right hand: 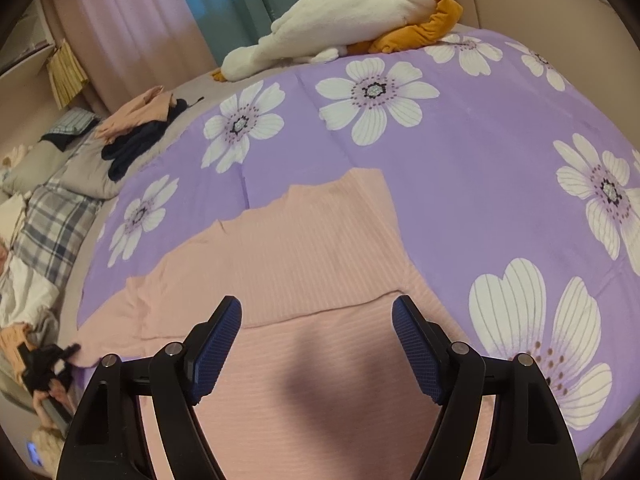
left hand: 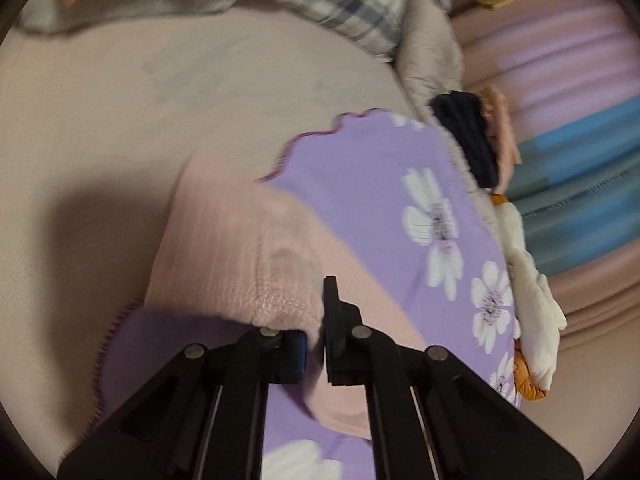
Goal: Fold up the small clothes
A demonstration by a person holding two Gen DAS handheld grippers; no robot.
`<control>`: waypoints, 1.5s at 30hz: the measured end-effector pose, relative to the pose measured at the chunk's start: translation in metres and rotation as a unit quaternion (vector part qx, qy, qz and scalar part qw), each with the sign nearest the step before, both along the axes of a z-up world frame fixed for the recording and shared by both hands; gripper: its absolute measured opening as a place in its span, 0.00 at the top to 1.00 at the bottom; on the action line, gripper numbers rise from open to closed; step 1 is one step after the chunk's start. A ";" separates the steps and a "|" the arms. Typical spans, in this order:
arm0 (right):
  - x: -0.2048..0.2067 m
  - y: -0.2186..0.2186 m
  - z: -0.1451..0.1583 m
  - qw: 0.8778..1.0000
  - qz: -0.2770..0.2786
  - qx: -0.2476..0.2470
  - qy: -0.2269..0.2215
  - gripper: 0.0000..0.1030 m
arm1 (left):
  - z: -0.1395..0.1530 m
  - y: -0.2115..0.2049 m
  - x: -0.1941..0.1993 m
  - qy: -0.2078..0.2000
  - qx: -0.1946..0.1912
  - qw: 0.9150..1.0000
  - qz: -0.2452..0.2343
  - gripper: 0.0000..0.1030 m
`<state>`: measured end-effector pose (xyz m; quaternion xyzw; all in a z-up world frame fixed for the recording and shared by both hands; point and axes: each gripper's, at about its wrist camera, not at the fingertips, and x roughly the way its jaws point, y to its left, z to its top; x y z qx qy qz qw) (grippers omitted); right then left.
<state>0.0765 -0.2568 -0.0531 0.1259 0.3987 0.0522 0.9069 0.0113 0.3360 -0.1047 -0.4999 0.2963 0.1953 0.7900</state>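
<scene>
Right now we have a pink ribbed garment (right hand: 304, 248) spread on the purple flowered blanket (right hand: 480, 168), with one part already folded over so that a doubled edge crosses it just ahead of the right gripper (right hand: 317, 344). That gripper hangs over the cloth with its blue pads wide apart and nothing between them. In the left wrist view, the left gripper (left hand: 316, 340) has its jaws drawn together on the knitted edge of the pink garment (left hand: 240, 240), a bit of fabric pinched between them. We judge this piece to be light, soft and limp: it will drape and sag from any single hold, and the ribbed knit may stretch if pulled hard. It looks grippy enough against the textured pads and is in no way fragile. We would take it at hems and corners, one in each gripper, so the lifted edge stays straight, and lay it down slowly to avoid wrinkles on the plush blanket.
</scene>
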 end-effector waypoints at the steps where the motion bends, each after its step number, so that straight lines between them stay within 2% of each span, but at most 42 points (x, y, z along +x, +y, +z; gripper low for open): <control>1: 0.000 0.001 0.000 1.000 0.002 0.000 0.000 0.25 | 0.011 -0.006 0.003 -0.004 0.014 1.000 -0.008 0.97; 7: 0.000 0.001 -0.001 1.000 0.007 0.008 -0.001 0.25 | 0.058 -0.039 0.027 -0.052 0.053 0.995 -0.060 0.98; 12: -0.002 -0.002 -0.001 1.000 0.007 0.012 -0.004 0.25 | 0.096 -0.079 0.045 -0.093 0.088 0.986 -0.105 0.98; 16: -0.004 -0.008 -0.002 1.000 0.001 0.025 -0.007 0.25 | 0.116 -0.121 0.065 -0.109 0.110 0.975 -0.162 0.98; 21: -0.008 -0.012 -0.002 1.000 -0.002 0.029 -0.008 0.25 | 0.122 -0.176 0.083 -0.111 0.134 0.958 -0.230 0.98; 25: -0.011 -0.019 -0.002 0.999 -0.007 0.036 -0.010 0.25 | 0.117 -0.222 0.095 -0.104 0.147 0.941 -0.286 0.98; 29: -0.013 -0.026 -0.004 0.999 -0.014 0.041 -0.007 0.25 | 0.107 -0.256 0.102 -0.096 0.163 0.928 -0.320 0.97; 35: -0.015 -0.035 -0.008 0.999 -0.018 0.049 0.000 0.25 | 0.084 -0.302 0.108 -0.077 0.159 0.908 -0.381 0.97; 40: -0.017 -0.041 -0.011 0.998 -0.021 0.055 0.004 0.25 | 0.057 -0.327 0.111 -0.051 0.144 0.898 -0.412 0.97; 45: -0.019 -0.047 -0.014 0.998 -0.023 0.060 0.009 0.25 | 0.027 -0.342 0.113 -0.010 0.133 0.894 -0.428 0.97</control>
